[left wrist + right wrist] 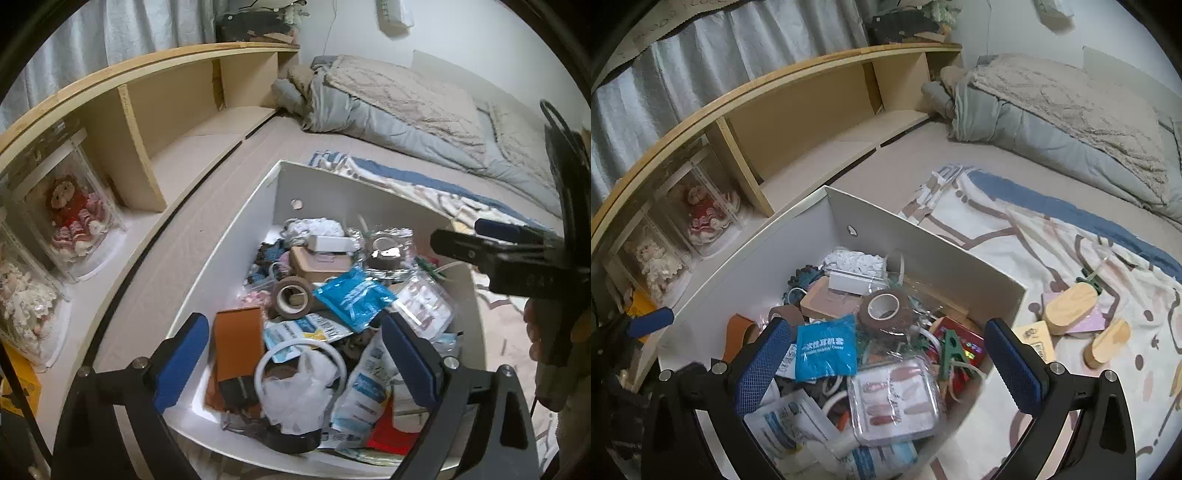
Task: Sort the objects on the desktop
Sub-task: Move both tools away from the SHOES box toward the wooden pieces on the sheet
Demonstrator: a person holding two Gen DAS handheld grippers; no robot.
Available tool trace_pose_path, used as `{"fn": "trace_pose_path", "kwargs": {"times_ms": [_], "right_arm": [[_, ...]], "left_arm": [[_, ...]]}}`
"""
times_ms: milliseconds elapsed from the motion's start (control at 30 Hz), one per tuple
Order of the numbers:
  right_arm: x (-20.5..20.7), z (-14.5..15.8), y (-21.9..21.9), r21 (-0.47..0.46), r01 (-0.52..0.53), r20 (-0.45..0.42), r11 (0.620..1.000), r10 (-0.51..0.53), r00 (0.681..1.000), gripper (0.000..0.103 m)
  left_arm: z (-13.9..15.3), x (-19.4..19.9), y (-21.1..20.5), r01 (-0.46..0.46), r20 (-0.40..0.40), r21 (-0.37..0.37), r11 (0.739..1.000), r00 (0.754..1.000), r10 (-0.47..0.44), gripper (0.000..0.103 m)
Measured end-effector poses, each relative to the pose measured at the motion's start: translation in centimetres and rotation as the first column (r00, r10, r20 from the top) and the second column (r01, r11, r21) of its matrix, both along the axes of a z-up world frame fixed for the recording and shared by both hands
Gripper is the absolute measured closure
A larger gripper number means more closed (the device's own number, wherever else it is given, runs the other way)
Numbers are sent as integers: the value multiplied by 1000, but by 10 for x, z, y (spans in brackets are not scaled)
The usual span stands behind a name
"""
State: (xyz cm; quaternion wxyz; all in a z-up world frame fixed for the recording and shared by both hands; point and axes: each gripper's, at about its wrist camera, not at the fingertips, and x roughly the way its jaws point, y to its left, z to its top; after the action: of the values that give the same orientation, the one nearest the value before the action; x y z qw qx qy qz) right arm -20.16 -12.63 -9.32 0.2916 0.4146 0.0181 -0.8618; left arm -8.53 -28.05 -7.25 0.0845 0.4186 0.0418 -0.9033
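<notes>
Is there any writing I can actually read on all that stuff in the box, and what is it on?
Blue packet: white Chinese characters with a smaller line of Latin letters beneath; both too blurred to quote.
White and blue sachets: print too blurred to read.
Small card on the patterned cloth: a picture and a barcode; too small to read.
Nothing else shows legible writing.

Dim, flat, cool indoor light with soft shadows only, strong fisheye bending of the wooden shelf (155,110) and black vignette at every corner, glare on a foil-wrapped roll (388,253), motion blur over the white plastic bag (299,391), and grainy, soft detail throughout.
</notes>
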Motion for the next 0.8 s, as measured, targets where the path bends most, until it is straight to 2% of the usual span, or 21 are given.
{"fn": "trace_pose_path", "kwargs": {"times_ms": [133,267,467,800], "right_arm": [[8,6,12,-5,-4,-18,1000,3,1000,0],[18,15,23,7,-4,-67,1000,4,998,0],[29,28,40,18,-10,-106,1000,12,994,0],[53,50,70,30,-49,-192,998,54,980,0]], "left_arm": [[4,1,6,2,-16,-16,1000,1000,-2,7],[8,0,12,1,-29,-31,1000,1000,-2,1],[17,-2,22,-8,-55,-30,1000,998,6,0],[33,-5,50,7,-116,-97,995,993,-18,0]]}}
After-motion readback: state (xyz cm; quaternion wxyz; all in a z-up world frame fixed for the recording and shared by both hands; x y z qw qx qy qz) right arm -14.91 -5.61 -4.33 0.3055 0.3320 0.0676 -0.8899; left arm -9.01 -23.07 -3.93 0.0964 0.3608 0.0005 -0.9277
